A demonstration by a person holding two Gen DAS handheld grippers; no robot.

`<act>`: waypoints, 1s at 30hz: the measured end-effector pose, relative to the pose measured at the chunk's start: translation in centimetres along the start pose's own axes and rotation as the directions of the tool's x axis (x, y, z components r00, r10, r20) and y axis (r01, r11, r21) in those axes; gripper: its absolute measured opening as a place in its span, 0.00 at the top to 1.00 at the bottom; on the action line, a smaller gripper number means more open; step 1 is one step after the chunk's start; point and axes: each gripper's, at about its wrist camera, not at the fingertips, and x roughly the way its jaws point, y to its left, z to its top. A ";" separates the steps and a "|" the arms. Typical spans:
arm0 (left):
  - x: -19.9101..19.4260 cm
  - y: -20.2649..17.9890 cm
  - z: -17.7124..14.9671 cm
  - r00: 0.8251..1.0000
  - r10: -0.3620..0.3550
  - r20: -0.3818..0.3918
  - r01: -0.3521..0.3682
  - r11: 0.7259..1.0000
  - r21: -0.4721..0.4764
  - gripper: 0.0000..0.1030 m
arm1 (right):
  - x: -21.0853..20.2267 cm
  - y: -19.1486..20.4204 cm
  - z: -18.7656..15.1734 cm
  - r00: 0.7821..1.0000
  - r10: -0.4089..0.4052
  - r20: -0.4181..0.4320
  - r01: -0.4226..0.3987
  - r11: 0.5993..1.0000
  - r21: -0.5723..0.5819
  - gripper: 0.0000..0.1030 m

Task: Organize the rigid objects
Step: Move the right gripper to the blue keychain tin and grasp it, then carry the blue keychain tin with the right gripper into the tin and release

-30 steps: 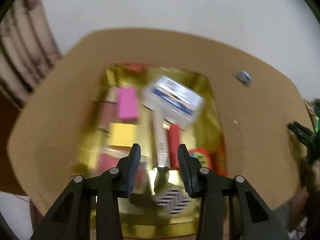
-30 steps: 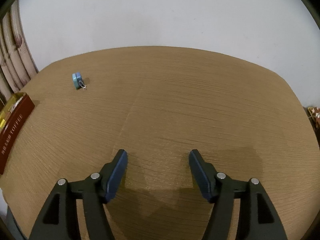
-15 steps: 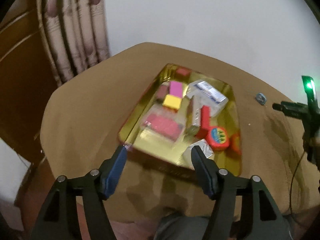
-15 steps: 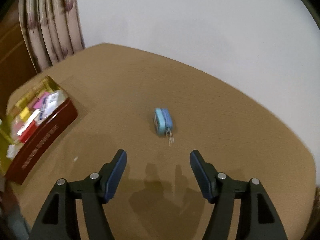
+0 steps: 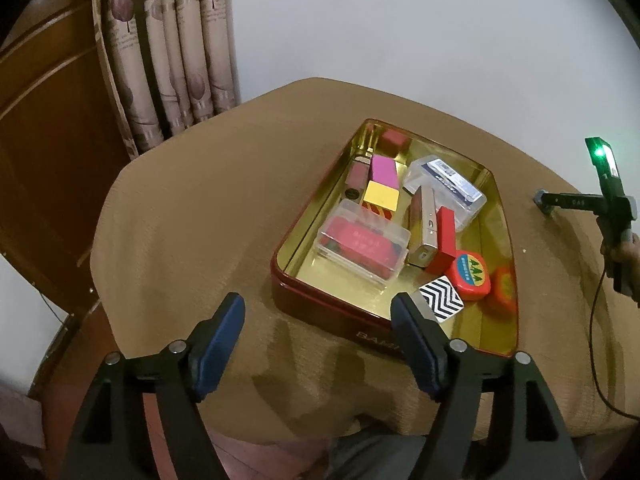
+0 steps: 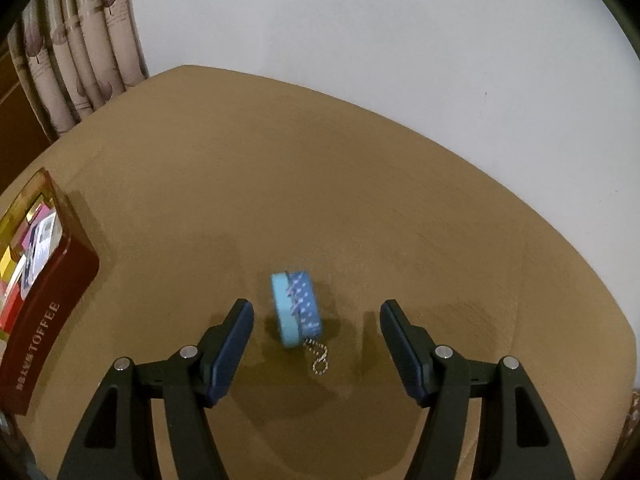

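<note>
A big round wooden table (image 6: 360,184) with a brown top fills both views. Behind it hangs a long curtain (image 5: 168,52) with a leaf pattern, next to a plain white wall.

On the table sits a red metal tin (image 5: 332,304) with a shiny gold inside. From the right wrist view, the same tin (image 6: 56,304) is at the far left, and its side says TOFFEE.

Many small things lie in the tin. There is a clear plastic box with a red thing inside (image 5: 362,246), another clear plastic box with a blue label (image 5: 446,186), a silver metal bar (image 5: 422,226), a red block (image 5: 442,246) and a pink and yellow block (image 5: 382,182). Near the front are a round red tape measure (image 5: 472,274) and a small black and white zigzag card (image 5: 440,298).

The left gripper (image 5: 318,318) floats above the near edge of the table, just in front of the tin. Its jaws are spread wide and hold nothing.

The right gripper (image 6: 316,322) is low over the table, well apart from the tin. Its jaws are spread wide too. Between them, not touching either one, stands a small round blue case with white dots (image 6: 296,308). It rests on its edge on the table, and a little silver bead chain (image 6: 318,356) trails from it.
</note>
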 end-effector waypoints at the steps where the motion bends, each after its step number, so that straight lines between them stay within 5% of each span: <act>1: 0.0 0.0 -0.1 1.000 0.000 0.001 0.000 1.000 0.001 0.30 | 0.2 -0.2 0.1 1.000 -0.003 -0.003 0.003 1.000 0.000 0.34; 6: 0.2 -0.2 -0.2 1.000 0.005 0.007 -0.005 1.000 0.001 0.30 | 0.8 -0.1 -0.2 1.000 -0.010 -0.025 0.009 1.000 -0.028 0.40; 8: 0.1 -0.2 -0.1 1.000 0.014 0.010 -0.014 1.000 0.001 0.30 | 1.8 0.0 -0.1 0.998 -0.026 -0.065 0.023 0.999 -0.042 0.69; 10: 0.0 -0.1 -0.1 1.000 0.027 0.016 -0.027 1.000 -0.004 0.30 | 1.8 0.3 -0.2 0.998 -0.031 -0.057 0.028 0.998 -0.056 0.79; 15: -0.7 0.7 0.3 0.999 0.045 0.021 -0.044 0.998 -0.045 0.30 | 1.2 0.6 -0.5 0.997 -0.042 -0.070 0.038 0.998 -0.058 0.79; 23: -4.1 3.3 -0.5 0.981 0.181 0.064 -0.173 0.979 -0.112 0.25 | -4.9 3.0 -2.3 0.994 0.108 -0.006 -0.109 0.994 -0.026 0.79; 27: -4.8 4.8 -1.9 0.981 0.192 0.031 -0.185 0.971 -0.154 0.25 | -8.9 7.5 -2.1 0.965 0.260 0.014 -0.259 0.964 -0.065 0.79; 30: -4.8 5.0 -2.6 0.976 0.214 0.034 -0.206 0.967 -0.150 0.25 | -11.1 12.2 -1.5 0.924 0.382 -0.006 -0.380 0.916 -0.128 0.79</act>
